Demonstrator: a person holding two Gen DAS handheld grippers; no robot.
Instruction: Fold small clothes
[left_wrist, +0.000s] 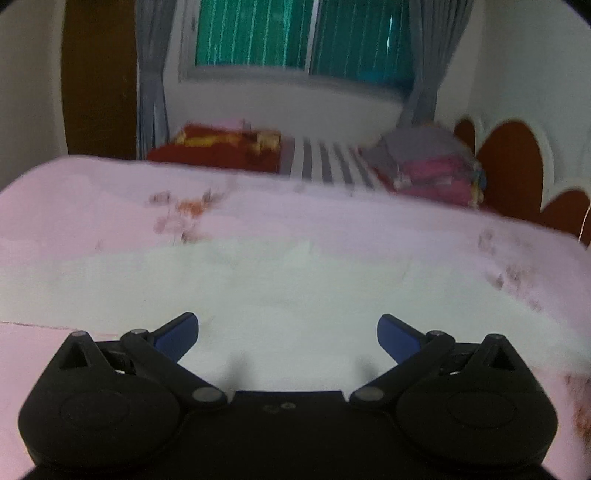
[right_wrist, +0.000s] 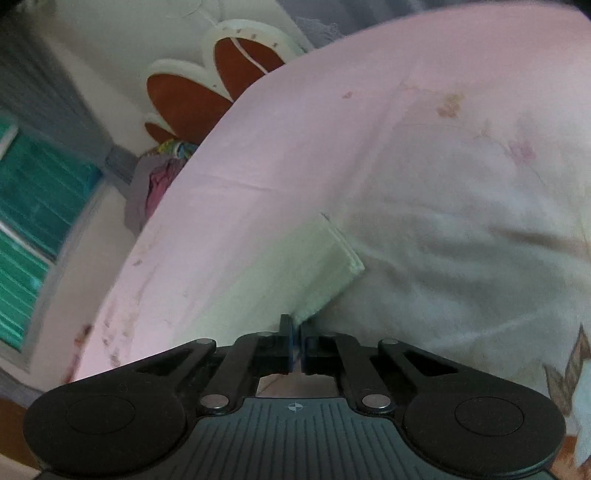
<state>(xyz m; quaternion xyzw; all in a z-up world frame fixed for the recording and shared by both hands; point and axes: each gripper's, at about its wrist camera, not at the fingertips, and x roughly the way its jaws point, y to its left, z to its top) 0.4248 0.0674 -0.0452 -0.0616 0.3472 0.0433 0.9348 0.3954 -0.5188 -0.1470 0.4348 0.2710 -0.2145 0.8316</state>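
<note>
Pink floral bedding (left_wrist: 295, 206) is serving as the work surface. Pale green cloth (right_wrist: 280, 280) is being pinched at one edge by the closed right gripper (right_wrist: 296, 338); the left gripper (left_wrist: 288, 334) is being held wide apart above it. Edges should be aligned before releasing.
</note>
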